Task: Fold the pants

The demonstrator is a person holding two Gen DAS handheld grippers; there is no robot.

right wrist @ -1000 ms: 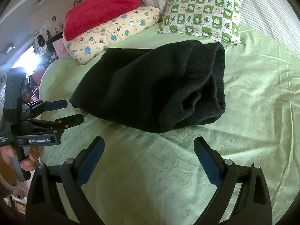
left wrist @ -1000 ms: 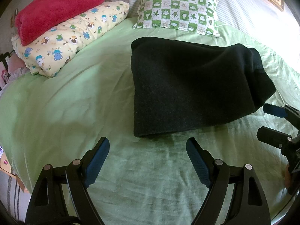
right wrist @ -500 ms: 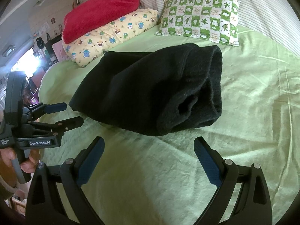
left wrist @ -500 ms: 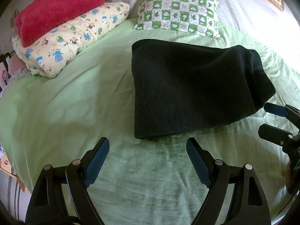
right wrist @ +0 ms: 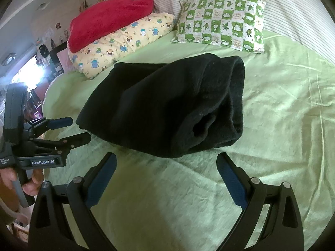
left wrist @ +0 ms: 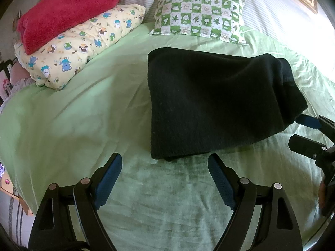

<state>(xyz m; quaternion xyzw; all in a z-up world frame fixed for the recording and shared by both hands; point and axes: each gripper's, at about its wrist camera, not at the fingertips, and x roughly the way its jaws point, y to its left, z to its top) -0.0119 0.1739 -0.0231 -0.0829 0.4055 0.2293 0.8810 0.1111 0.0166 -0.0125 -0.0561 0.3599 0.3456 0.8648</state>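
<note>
The black pants [left wrist: 213,102] lie folded in a thick rectangle on the green bedsheet [left wrist: 73,113]; in the right wrist view [right wrist: 167,108] their rolled open end faces me. My left gripper [left wrist: 165,163] is open and empty, just short of the pants' near corner; it also shows in the right wrist view [right wrist: 80,129]. My right gripper [right wrist: 166,163] is open and empty, just short of the pants' near edge; it also shows in the left wrist view [left wrist: 297,130] beside the pants' right end.
A yellow cartoon-print pillow [left wrist: 83,46] with a red blanket [left wrist: 65,12] on it lies at the back left. A green checked pillow [left wrist: 201,14] leans on the striped headboard cushion [right wrist: 293,4]. The bed's left edge drops to room clutter [right wrist: 41,50].
Both grippers have drifted slightly closer to the pants. The pants lie still, and both grippers stay open.
</note>
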